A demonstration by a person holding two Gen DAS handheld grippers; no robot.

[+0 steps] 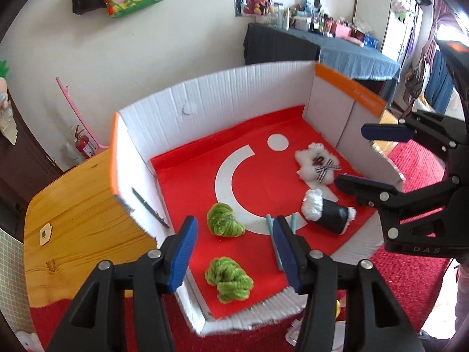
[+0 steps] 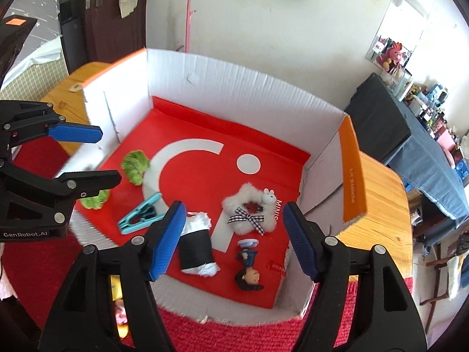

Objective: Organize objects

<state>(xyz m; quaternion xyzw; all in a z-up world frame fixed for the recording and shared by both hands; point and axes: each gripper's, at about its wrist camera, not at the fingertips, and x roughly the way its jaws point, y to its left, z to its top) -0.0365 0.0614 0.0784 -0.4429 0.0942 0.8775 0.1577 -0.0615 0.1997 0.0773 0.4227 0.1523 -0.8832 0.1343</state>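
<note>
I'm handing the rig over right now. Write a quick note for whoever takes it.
Left gripper: open, holding nothing, over the box's near-left side.
Right gripper: open, holding nothing, over the near-right side.
In the box: two green yarn bundles, teal clip, black-and-white plush roll, white fluffy scrunchie, small figurine lying down.
Done: all visible items are in the box.
Left: cannot tell the intended arrangement; nothing gripped yet.

The teal clip [image 1: 280, 245] sits half hidden behind the left hand-held gripper [image 1: 234, 252].
</note>
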